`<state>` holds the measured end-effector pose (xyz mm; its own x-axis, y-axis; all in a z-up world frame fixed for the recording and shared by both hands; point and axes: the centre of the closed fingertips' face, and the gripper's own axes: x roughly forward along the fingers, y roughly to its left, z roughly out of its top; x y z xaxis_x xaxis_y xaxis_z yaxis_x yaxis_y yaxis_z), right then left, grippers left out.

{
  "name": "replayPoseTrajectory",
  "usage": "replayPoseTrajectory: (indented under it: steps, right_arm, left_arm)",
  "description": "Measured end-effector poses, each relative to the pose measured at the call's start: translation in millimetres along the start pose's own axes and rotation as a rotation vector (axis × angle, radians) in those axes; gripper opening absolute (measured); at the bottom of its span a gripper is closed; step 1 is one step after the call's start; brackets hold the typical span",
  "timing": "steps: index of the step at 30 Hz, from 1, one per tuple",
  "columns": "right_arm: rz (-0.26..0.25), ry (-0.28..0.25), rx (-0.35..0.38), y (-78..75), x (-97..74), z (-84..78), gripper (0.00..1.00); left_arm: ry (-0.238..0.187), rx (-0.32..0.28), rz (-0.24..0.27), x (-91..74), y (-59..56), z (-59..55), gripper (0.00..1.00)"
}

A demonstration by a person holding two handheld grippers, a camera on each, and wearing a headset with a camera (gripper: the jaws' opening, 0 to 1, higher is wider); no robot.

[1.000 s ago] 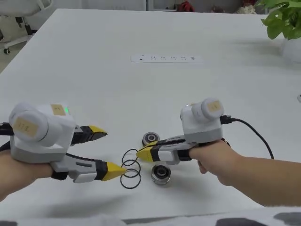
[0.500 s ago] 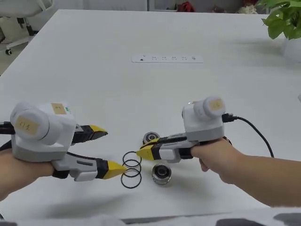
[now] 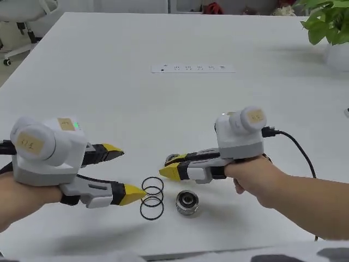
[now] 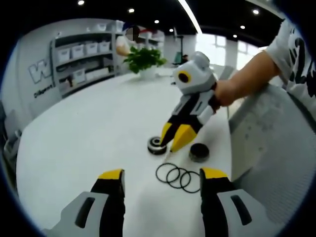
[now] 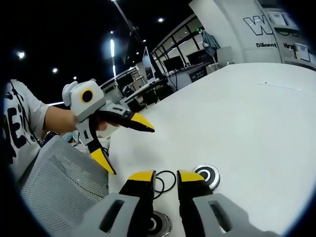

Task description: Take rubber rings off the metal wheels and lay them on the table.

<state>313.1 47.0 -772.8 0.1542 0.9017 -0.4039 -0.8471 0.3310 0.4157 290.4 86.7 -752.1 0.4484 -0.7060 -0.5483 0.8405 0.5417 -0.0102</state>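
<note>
Since a second ago our right hand-held gripper [image 3: 170, 165] has lifted back from the rubber rings [image 3: 152, 197], jaws slightly apart and empty. Our left hand-held gripper [image 3: 122, 170] is spread wide. Three rings lie on the counter [image 3: 180, 109] beside a metal wheel [image 3: 186, 201]. We judge them light and soft; pinch the thin band.
</note>
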Motion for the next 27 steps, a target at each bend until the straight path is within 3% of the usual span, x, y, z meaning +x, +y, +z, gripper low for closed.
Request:
replayPoseTrajectory:
  steps: [6, 15, 27]
  right_arm:
    - [-0.014, -0.001, -0.023, -3.8, -3.6, 2.8, 0.15]
    - [-0.035, -0.022, -0.032, -11.5, -10.3, 9.9, 0.16]
    - [-0.067, -0.032, -0.044, -21.1, -19.0, 13.6, 0.16]
  left_arm:
    - [-0.005, 0.004, -0.002, 3.7, 1.9, 3.9, 0.62]
    - [-0.028, 0.014, 0.003, 9.1, 9.2, 19.3, 0.62]
    - [-0.031, 0.022, 0.006, 17.5, 14.1, 27.3, 0.62]
